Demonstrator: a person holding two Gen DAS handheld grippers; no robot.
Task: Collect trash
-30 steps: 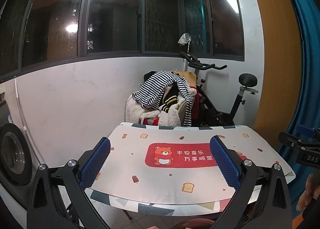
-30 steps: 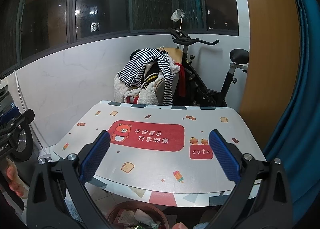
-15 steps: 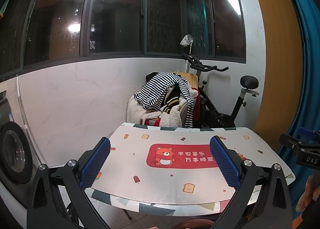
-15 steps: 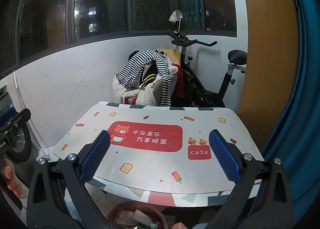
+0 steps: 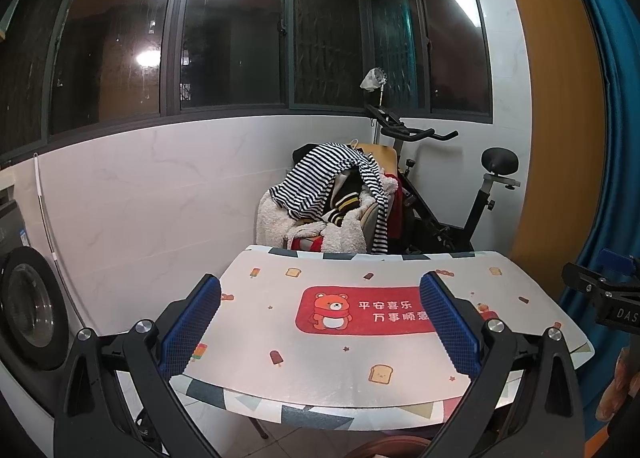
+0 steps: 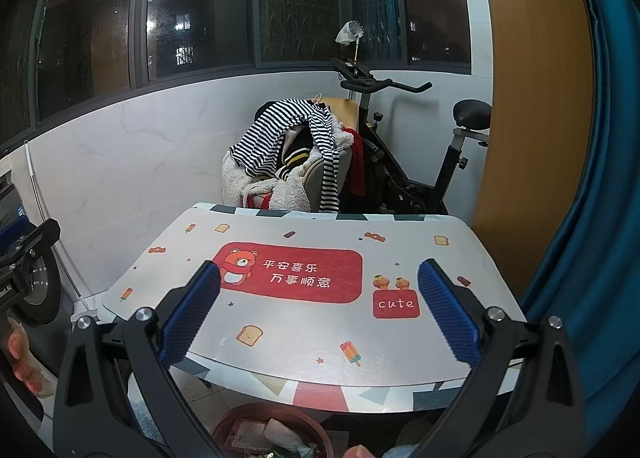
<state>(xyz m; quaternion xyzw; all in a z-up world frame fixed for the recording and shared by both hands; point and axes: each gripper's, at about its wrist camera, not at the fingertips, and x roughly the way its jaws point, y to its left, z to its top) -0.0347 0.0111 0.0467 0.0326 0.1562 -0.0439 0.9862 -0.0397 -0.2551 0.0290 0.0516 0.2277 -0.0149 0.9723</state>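
My left gripper (image 5: 320, 322) is open and empty, held above the near edge of a small table (image 5: 280, 330) with a cartoon bear cloth. My right gripper (image 6: 320, 310) is also open and empty over the same table (image 6: 304, 330). A reddish-brown trash bin (image 6: 272, 432) with wrappers and crumpled paper in it stands on the floor under the table's near edge; only its rim (image 5: 384, 448) shows in the left wrist view. No trash lies on the tabletop. The right gripper shows at the right edge of the left wrist view (image 5: 600, 290).
A chair heaped with clothes (image 5: 332, 201) and an exercise bike (image 5: 432, 193) stand behind the table. A washing machine (image 5: 28, 306) is at the left. A blue curtain (image 6: 592, 177) hangs at the right, by an orange panel (image 6: 532, 97).
Both grippers have drifted slightly up and back, so the table sits a little lower in both views. Both stay open and empty.
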